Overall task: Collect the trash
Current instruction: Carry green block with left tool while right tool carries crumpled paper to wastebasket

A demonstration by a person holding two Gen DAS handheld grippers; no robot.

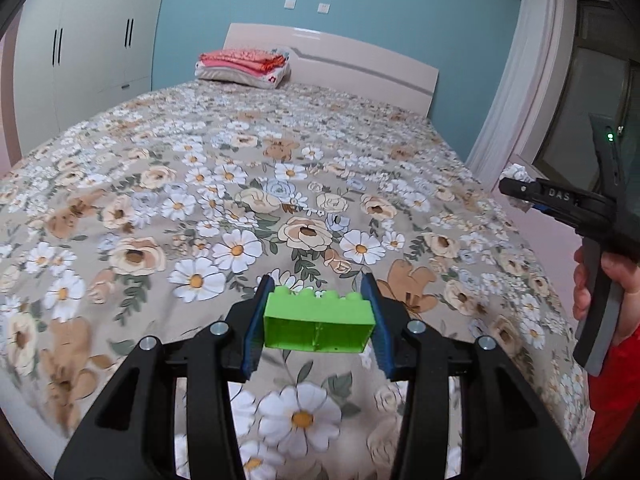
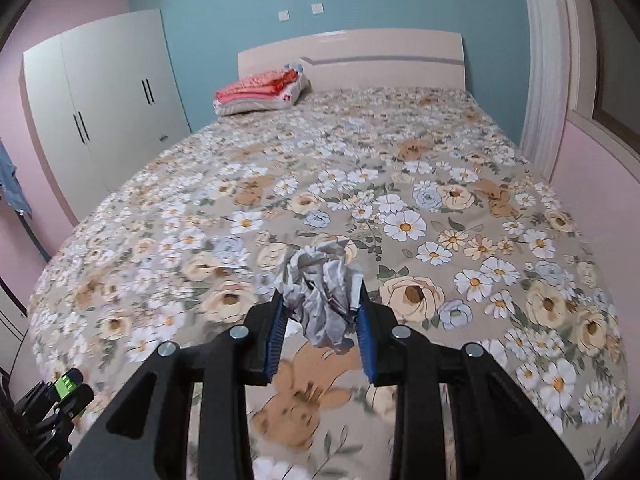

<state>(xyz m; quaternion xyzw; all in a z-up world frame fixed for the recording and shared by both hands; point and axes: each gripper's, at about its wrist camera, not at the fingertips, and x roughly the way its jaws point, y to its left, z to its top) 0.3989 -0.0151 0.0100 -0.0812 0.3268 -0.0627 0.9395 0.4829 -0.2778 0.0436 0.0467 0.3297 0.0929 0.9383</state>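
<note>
I have both pieces of trash already in hand, clear of the bed. The crumpled paper wad (image 2: 320, 296) sits between my right gripper (image 2: 320, 328) pads, pinched tight and bulging past the fingertips above and below, with the floral bedspread (image 2: 460, 208) well beneath it. The green toy brick (image 1: 319, 322) is clamped across its long axis by my left gripper (image 1: 316, 320), which stands about half wide; the brick's studs face up and away and its hollow underside faces the camera.

What the coming move turns on is where these go, and I see no bin or bag in either view. Only the bed, the folded blankets (image 1: 242, 66) by the headboard (image 1: 360, 62), and the wardrobe (image 1: 80, 60) on the left show ahead, so I judge the drop point is behind or beside me.

Both grippers point forward and somewhat down over the foot of the bed, side by side. From the left wrist view, the right one is off to its right, a hand (image 1: 600, 280) on its grip.
</note>
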